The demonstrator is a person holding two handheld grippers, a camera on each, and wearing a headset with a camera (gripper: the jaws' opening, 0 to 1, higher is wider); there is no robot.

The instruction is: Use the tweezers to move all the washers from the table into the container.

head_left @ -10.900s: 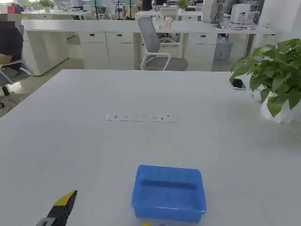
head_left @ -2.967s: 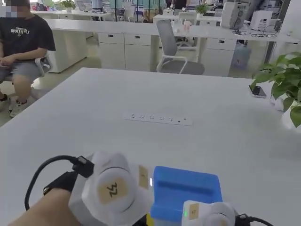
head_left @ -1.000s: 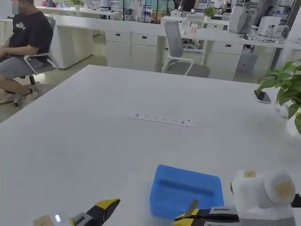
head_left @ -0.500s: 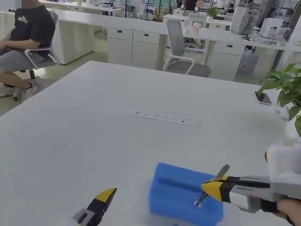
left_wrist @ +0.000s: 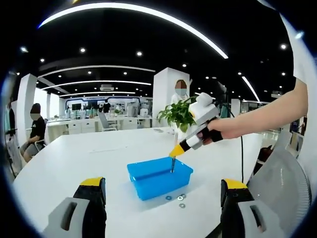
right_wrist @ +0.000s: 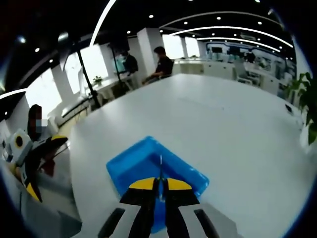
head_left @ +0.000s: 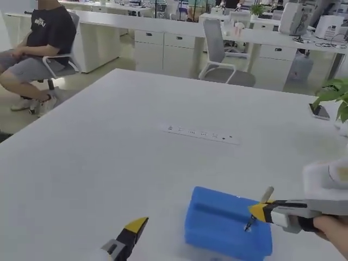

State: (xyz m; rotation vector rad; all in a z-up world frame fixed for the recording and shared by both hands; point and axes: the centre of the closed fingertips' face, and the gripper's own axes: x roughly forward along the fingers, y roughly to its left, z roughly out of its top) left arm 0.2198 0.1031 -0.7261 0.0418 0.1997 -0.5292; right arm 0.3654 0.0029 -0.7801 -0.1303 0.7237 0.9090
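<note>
Washers (left_wrist: 177,199), a few small rings, lie loose on the white table (left_wrist: 74,163) in the left gripper view. They are just beside the near wall of the blue container (left_wrist: 148,174), outside it. The left gripper (left_wrist: 162,183) faces the container with its two yellow-tipped jaws spread wide apart, gripping nothing. The right gripper (left_wrist: 176,149) reaches in from the right, held in a hand (left_wrist: 214,133). Thin tweezers (left_wrist: 172,163) point down from its tip into the container. A plant (left_wrist: 178,113) stands behind it.

In the head view the container sits near the table's front edge. The right gripper hangs over the container's right side, jaws pressed together on the tweezers. The tweezers' point is down inside the container and their other end sticks up behind the jaws. Whether the point carries a washer is too small to tell. The left gripper's yellow tip shows at the bottom, left of the container and apart from it. A power strip (head_left: 202,134) lies farther up the table. A person (head_left: 43,38) sits on a chair beyond the far left corner.

In the right gripper view the jaws are clamped on the tweezers, whose point hangs over the container's inside. The left gripper shows at the far left, jaws apart.
</note>
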